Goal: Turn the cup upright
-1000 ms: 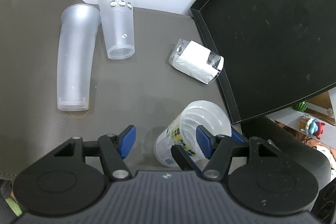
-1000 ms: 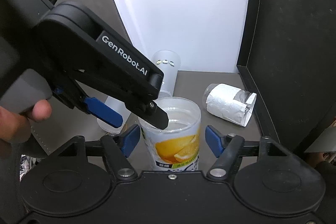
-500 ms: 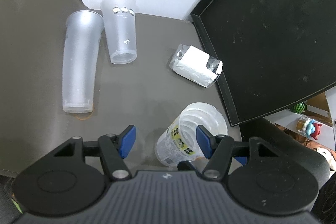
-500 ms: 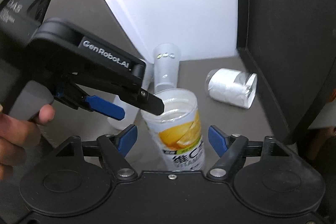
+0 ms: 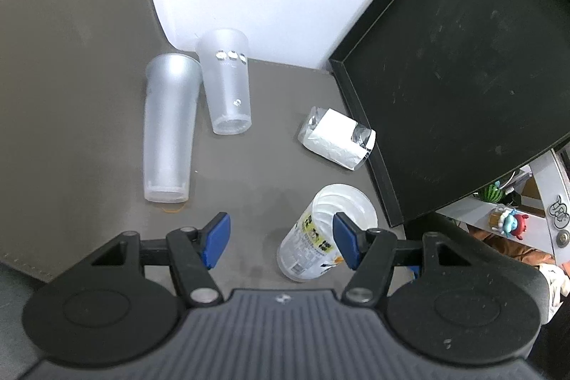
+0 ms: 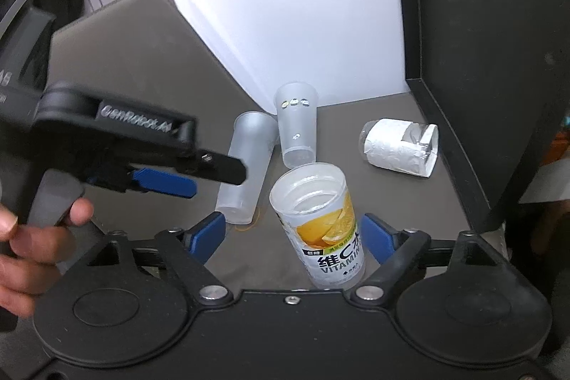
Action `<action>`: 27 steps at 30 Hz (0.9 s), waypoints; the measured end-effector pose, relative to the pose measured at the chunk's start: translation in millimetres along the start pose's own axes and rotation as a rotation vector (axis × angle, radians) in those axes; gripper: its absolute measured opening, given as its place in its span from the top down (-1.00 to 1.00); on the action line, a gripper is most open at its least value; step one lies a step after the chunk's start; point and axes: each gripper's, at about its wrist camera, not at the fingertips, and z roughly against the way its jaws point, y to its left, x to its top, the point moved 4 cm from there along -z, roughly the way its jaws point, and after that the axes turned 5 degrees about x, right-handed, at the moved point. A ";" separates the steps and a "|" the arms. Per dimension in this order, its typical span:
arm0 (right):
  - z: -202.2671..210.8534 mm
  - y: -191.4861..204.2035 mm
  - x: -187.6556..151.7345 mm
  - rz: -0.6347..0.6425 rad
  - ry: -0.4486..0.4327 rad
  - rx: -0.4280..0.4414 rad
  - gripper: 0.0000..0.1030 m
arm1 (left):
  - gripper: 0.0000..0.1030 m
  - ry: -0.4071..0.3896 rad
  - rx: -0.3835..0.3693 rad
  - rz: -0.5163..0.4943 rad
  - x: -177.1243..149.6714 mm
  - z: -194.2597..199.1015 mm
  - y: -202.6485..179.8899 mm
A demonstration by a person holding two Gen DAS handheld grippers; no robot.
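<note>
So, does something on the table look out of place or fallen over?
Yes. The paper-wrapped cup lies on its side beside the black tray. The printed lemon cup and both frosted cups stand upright, mouths up. A faint orange mark shows by the taller frosted cup's base.

Bright, even light; glare off the white wall (image 6: 285, 6); fisheye-bent edges; motion-blurred left gripper (image 6: 199, 175).

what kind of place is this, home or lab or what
Probably a home or office room set up for recording rather than a kitchen: plastic cups such as the lemon-label cup stand on a grey mat beside a black tray, with toy figures on a shelf behind.
</note>
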 end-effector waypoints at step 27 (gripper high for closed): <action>81.4 17.7 12.2 -0.012 -0.082 -0.058 -0.94 | -0.49 -0.135 0.030 0.013 -39.8 86.5 16.0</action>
